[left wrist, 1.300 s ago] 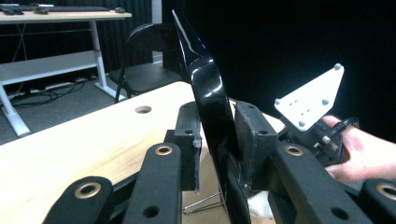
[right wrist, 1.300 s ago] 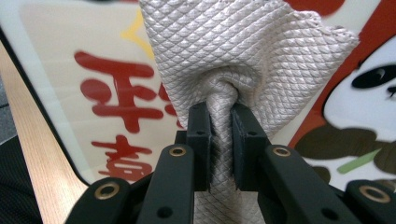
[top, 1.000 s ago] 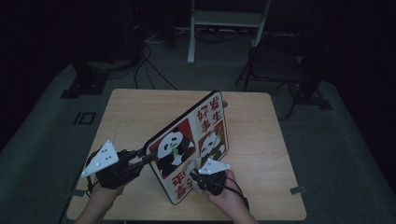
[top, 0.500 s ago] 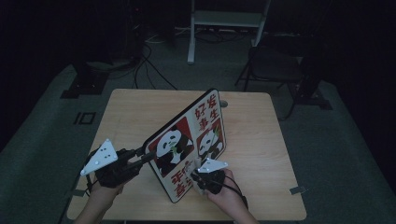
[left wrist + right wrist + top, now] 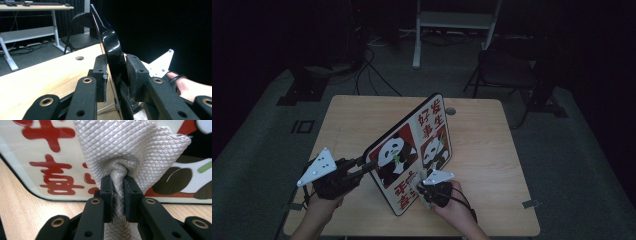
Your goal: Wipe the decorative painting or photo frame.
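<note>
The glossy black-edged panda picture board (image 5: 412,155) stands tilted on my pale wooden worktop (image 5: 492,150). My left claw (image 5: 115,75) clamps its edge; my right claw (image 5: 118,187) pinches a grey quilted cloth (image 5: 130,147) against its face. Red Chinese characters read 好发生.

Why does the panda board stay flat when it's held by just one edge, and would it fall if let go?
The panda board looks stiff: clamped at one edge by the left gripper, it stays flat. Its glossy face may be slippery. Standing tilted on its lower edge on the table, it would probably tip over if released.
</note>
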The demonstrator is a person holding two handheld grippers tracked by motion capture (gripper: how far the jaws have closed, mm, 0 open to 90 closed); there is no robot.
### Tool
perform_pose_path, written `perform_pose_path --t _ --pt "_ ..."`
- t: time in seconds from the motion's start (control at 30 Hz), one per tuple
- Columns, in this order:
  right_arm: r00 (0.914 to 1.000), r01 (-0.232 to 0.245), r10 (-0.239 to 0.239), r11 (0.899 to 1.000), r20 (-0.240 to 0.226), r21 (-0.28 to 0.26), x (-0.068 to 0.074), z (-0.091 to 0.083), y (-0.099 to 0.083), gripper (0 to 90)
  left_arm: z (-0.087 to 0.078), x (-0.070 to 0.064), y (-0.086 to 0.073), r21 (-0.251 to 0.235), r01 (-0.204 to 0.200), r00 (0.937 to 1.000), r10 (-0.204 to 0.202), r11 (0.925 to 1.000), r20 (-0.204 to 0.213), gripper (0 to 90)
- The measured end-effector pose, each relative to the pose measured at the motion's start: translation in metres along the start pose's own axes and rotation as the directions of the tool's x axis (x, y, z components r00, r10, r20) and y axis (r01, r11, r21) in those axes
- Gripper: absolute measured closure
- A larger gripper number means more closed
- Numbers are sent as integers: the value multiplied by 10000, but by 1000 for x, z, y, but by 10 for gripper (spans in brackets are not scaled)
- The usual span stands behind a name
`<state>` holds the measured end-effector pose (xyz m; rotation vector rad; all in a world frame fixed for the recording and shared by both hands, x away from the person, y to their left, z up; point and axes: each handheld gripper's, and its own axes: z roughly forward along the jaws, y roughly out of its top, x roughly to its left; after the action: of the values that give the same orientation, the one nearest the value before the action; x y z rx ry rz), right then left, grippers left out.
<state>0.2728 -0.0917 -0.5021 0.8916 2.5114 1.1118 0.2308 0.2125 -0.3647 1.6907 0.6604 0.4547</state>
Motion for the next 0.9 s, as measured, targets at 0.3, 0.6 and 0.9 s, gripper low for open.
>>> perform_pose_path --t 0.3,0.6,0.9 --pt "9995 258 -216 9824 243 -1849 0 -49 41 797 0 0 0 -1 -14 10000 14 10000 -70 728" --pt "9962 844 -722 9387 489 -3344 5 -84 91 796 0 1 0 -23 24 9999 -24 10000 -120 732" --pt "9908 1315 -1324 9010 268 -4133 23 -87 134 794 -1 1 -1 -32 21 9999 -22 10000 -156 736"
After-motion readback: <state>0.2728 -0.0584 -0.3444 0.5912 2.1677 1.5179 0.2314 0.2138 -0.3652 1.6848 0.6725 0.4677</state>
